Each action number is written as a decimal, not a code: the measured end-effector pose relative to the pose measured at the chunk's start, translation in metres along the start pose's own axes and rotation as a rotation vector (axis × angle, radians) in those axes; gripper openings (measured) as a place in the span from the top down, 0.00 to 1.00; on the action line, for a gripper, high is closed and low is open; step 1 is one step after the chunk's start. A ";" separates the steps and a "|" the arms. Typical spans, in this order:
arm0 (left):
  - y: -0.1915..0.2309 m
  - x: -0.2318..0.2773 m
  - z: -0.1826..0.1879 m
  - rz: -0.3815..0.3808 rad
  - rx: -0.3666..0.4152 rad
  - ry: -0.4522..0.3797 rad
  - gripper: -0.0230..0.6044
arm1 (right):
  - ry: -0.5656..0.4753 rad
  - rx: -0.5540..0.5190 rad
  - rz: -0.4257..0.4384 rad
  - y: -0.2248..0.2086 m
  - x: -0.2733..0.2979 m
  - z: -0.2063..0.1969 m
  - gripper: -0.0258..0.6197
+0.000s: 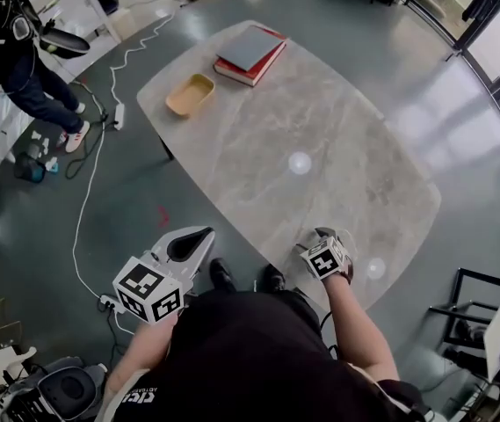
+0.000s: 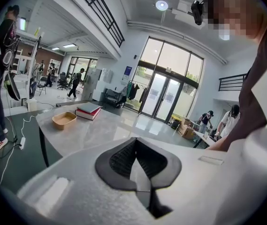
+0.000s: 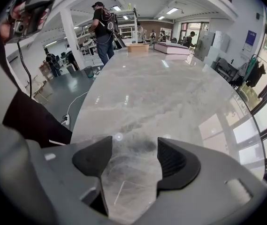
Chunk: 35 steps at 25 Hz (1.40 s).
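Note:
My left gripper (image 1: 204, 234) (image 2: 135, 142) is held off the left side of the marble table (image 1: 320, 121), above the floor, and its dark pads meet at the tips with nothing between them. Over the table's near edge, my right gripper (image 1: 324, 234) (image 3: 134, 146) is open, and only bare marble (image 3: 171, 93) shows between its jaws. Far across the table lie a stack of books (image 1: 250, 53) (image 2: 88, 110) (image 3: 171, 47), a grey one on a red one, and a shallow yellow tray (image 1: 190, 94) (image 2: 64, 120) (image 3: 138, 47).
A person (image 1: 21, 69) stands on the floor at the upper left, near white cables (image 1: 91, 174) and a power strip (image 1: 118, 115). A black metal frame (image 1: 478, 315) stands to the right of the table. Glass doors (image 2: 166, 97) lie beyond the table.

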<state>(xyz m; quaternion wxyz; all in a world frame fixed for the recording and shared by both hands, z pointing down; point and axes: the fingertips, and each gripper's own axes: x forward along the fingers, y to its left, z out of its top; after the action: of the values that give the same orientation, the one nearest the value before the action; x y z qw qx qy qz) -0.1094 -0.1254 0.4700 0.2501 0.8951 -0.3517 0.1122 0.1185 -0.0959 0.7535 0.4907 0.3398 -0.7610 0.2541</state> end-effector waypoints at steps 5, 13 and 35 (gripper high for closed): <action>0.001 0.001 -0.002 0.007 -0.014 0.001 0.96 | -0.025 0.011 0.022 -0.001 0.000 0.002 0.49; 0.003 0.001 0.001 0.014 -0.025 -0.008 0.96 | -0.030 0.027 0.010 0.000 -0.003 0.000 0.50; -0.012 0.009 -0.004 0.012 -0.043 -0.017 0.96 | -0.042 0.056 0.058 0.017 -0.025 -0.025 0.51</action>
<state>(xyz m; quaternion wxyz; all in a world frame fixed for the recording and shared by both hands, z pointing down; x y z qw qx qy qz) -0.0947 -0.1213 0.4729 0.2655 0.8883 -0.3614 0.0984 0.1267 -0.0604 0.7391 0.4573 0.3363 -0.7733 0.2823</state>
